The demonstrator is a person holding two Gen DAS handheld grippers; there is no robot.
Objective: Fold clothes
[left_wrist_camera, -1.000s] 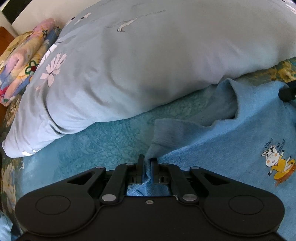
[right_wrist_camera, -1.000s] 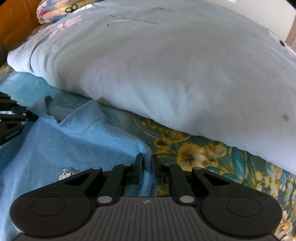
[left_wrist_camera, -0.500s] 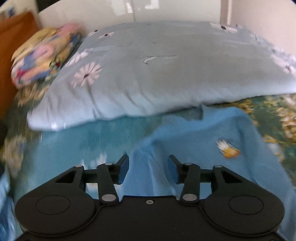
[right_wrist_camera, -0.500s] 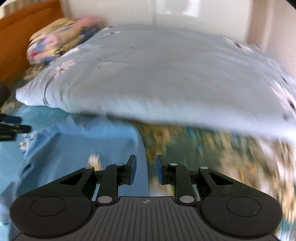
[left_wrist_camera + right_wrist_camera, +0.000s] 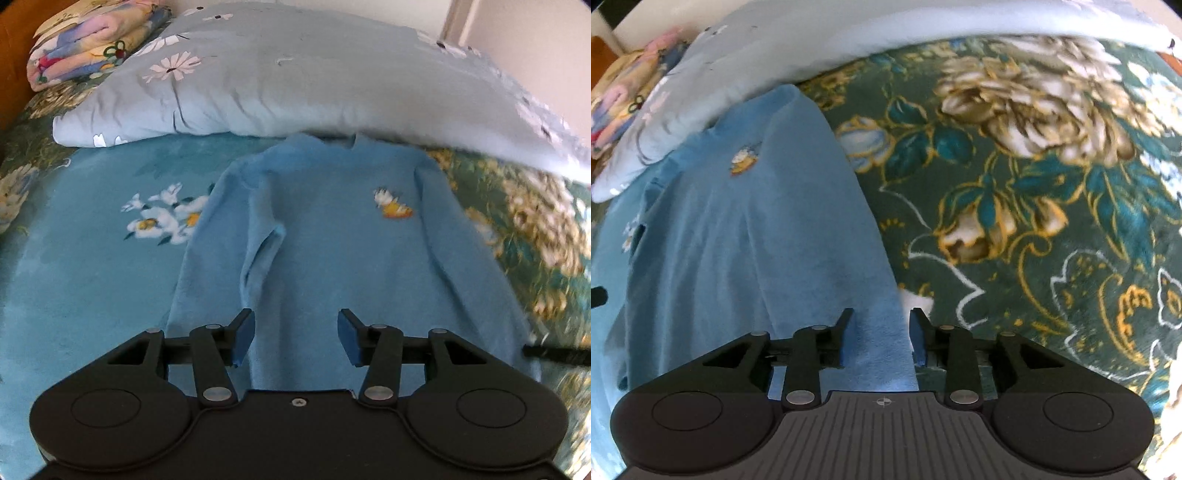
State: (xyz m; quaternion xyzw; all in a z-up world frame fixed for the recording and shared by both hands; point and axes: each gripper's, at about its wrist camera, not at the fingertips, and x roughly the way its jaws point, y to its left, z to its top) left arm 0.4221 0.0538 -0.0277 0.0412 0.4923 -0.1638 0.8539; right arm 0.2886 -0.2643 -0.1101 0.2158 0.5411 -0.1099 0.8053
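Note:
A light blue sweatshirt (image 5: 332,236) with a small cartoon print (image 5: 392,203) lies flat on the bed, collar toward the pillow. It also shows in the right wrist view (image 5: 738,229). My left gripper (image 5: 296,336) is open and empty above the shirt's lower middle. My right gripper (image 5: 881,334) is open and empty above the shirt's right edge. A tip of the right gripper shows at the right edge of the left wrist view (image 5: 554,355).
A big pale blue pillow (image 5: 295,74) with daisy prints lies across the head of the bed. A folded flowery blanket (image 5: 92,40) sits at the far left. The bedspread is teal (image 5: 74,258) on the left and dark green floral (image 5: 1034,184) on the right.
Both grippers let go of the shirt's shoulders, opened, and pulled back toward the shirt's lower part. The shirt now lies spread flat.

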